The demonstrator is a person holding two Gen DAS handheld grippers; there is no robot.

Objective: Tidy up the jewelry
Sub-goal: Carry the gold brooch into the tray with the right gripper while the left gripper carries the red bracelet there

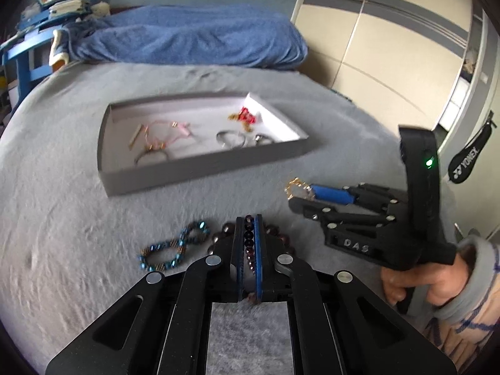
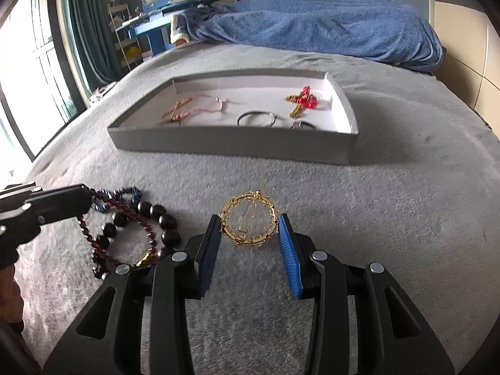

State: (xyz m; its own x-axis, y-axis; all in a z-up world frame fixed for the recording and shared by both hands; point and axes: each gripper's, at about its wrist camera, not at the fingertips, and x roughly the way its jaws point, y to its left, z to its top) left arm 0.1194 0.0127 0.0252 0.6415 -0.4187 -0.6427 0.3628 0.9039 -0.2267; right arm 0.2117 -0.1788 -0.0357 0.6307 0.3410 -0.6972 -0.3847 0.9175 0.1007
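My left gripper (image 1: pixel 249 218) is shut on a dark red bead strand (image 1: pixel 249 240), which also shows in the right wrist view (image 2: pixel 125 209). A dark round-bead bracelet (image 2: pixel 162 215) lies under it, and a blue beaded bracelet (image 1: pixel 175 247) lies to its left. My right gripper (image 2: pixel 248 222) is open, its pads either side of a gold chain bracelet (image 2: pixel 248 222) on the bed; that bracelet also shows in the left wrist view (image 1: pixel 298 187). The grey jewelry tray (image 1: pixel 200 168) ahead holds a pink cord piece (image 1: pixel 162 134), silver rings (image 1: pixel 231 139) and a red-and-gold piece (image 1: pixel 245 117).
Everything lies on a grey bed cover (image 2: pixel 390 218). A blue blanket (image 1: pixel 193 37) is heaped at the far end. Blue shelves (image 1: pixel 28 50) stand far left, a wardrobe (image 1: pixel 390 47) to the right, a window (image 2: pixel 28 72) on the left.
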